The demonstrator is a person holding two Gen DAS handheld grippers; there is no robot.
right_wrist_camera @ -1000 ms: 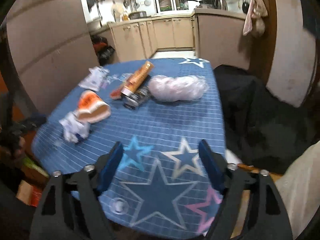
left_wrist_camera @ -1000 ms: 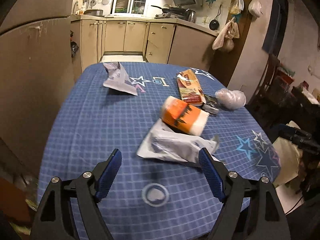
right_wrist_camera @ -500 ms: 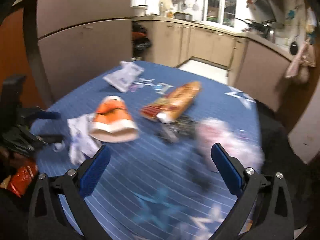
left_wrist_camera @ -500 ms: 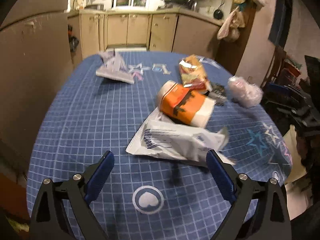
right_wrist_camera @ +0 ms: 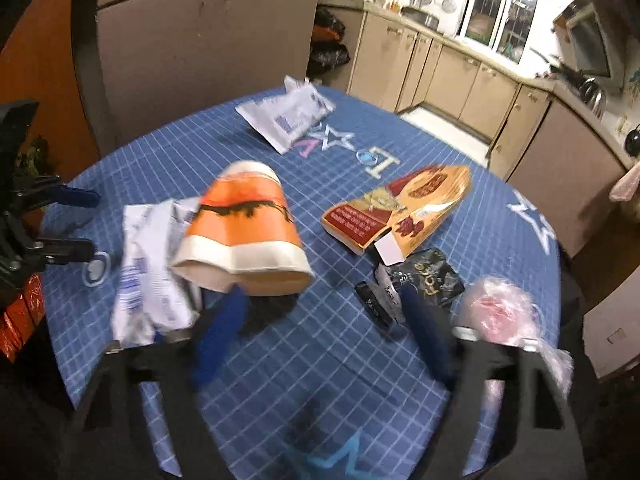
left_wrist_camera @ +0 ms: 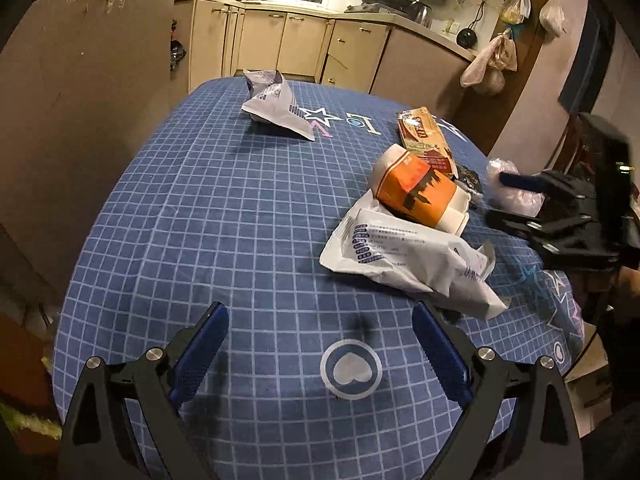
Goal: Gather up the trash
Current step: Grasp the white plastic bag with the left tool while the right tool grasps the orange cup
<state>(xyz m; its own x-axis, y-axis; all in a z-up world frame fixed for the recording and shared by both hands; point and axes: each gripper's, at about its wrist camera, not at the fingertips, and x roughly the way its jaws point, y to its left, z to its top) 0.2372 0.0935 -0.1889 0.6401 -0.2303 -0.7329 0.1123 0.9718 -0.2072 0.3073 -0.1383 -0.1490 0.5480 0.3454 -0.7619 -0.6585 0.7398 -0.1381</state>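
Right tool (right_wrist_camera: 320,308) swung toward orange cup (right_wrist_camera: 244,232) mid-frame, jaws closing on nothing, left tool (left_wrist_camera: 320,320) wide open, empty, over desk (left_wrist_camera: 200,200).

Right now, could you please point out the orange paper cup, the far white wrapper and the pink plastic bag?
orange paper cup (right_wrist_camera: 244,216): right wrist view, on its orange side wall.
far white wrapper (left_wrist_camera: 276,106): left wrist view, on its flat printed face.
pink plastic bag (right_wrist_camera: 500,308): right wrist view, on its crumpled top.

Right gripper (right_wrist_camera: 320,300) swung toward cup (right_wrist_camera: 244,224), jaws closing.
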